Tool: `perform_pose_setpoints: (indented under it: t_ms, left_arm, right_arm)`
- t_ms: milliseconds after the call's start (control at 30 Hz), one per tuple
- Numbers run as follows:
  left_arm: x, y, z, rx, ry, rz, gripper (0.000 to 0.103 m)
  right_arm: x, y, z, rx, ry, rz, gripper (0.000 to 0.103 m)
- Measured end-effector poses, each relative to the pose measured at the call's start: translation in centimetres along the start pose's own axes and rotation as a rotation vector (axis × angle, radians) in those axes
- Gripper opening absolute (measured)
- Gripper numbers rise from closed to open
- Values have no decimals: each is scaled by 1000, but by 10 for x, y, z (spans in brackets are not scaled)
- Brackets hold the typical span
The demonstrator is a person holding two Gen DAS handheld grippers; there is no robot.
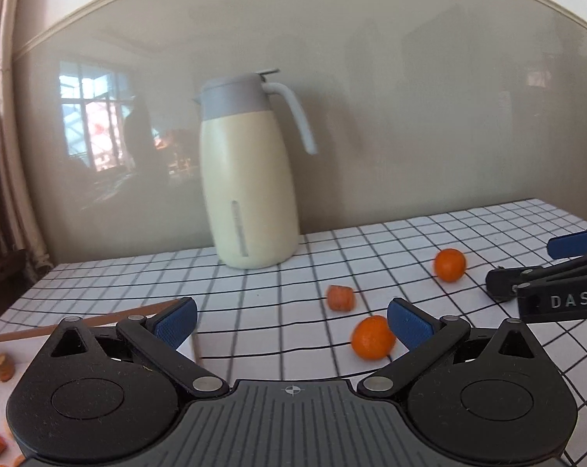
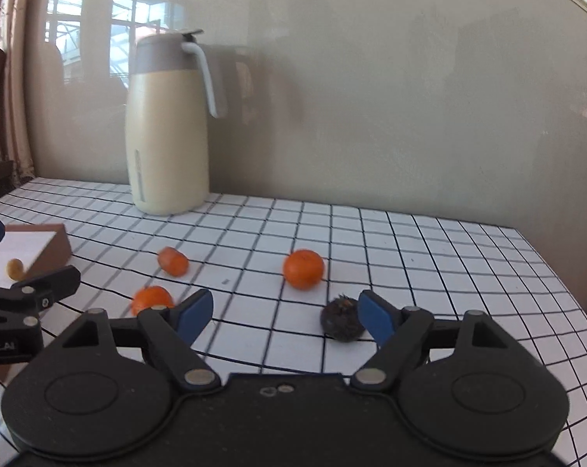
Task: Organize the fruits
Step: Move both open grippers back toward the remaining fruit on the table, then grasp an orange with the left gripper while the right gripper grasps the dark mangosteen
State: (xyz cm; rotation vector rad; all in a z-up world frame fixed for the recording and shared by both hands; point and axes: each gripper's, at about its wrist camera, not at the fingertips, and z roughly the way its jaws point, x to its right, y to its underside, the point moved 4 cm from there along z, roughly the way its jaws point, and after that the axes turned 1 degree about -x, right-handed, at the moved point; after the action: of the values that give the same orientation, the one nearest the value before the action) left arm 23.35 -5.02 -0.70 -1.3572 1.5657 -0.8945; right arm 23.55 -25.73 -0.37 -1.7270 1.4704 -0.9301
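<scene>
Jug (image 2: 167,124) as landmark: wooden tray (image 2: 40,243) sits left-front of it, loose oranges (image 2: 304,268) lie front-right, so my right gripper (image 2: 283,317), jaws wide and empty like my left gripper (image 1: 291,321), should centre on one orange, then squeeze gently.

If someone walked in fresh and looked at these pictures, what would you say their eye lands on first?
Probably the tall cream jug with its grey lid, standing at the back of the checked tablecloth against the wall. Next, the bright oranges: one mid-table, another just off the left hand-held gripper, whose jaws are open. A dark spiky ball lies by the open right hand-held gripper.
</scene>
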Motion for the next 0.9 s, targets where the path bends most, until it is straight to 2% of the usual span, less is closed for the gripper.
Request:
perform_pose_setpoints:
  t_ms: [133,300,433,467,533,733,767,833,900]
  left_arm:
    - [15,4,13,-29,31,-2,103]
    - [27,8,29,-62,45,0,103]
    - [33,12,42,-90,45,-11,102]
    - [35,13,45,-100,48,-9,99]
    - [38,15,50,-126,61,-11,87]
    - [45,17,64,-161,79,-21,85]
    - [47,17,66,-167,82,-20,82]
    - [50,18,70,-181,85,-22,69]
    - [53,20,76,-202,87,-11,63]
  right_arm:
    - [11,8,13,-39,29,-10,73]
    - [22,7,23,-38,31,28,70]
    - [29,12,36,-72,30,51,60]
    - [30,12,39,-80,29,52,56]
    - [32,11,45,-83,30,57,55]
    - [37,8,55,-88,20,83,52]
    - [38,9,57,-93,21,85,51]
    - [38,11,63,-108,21,87,46]
    - [38,12,67,-122,24,83,41]
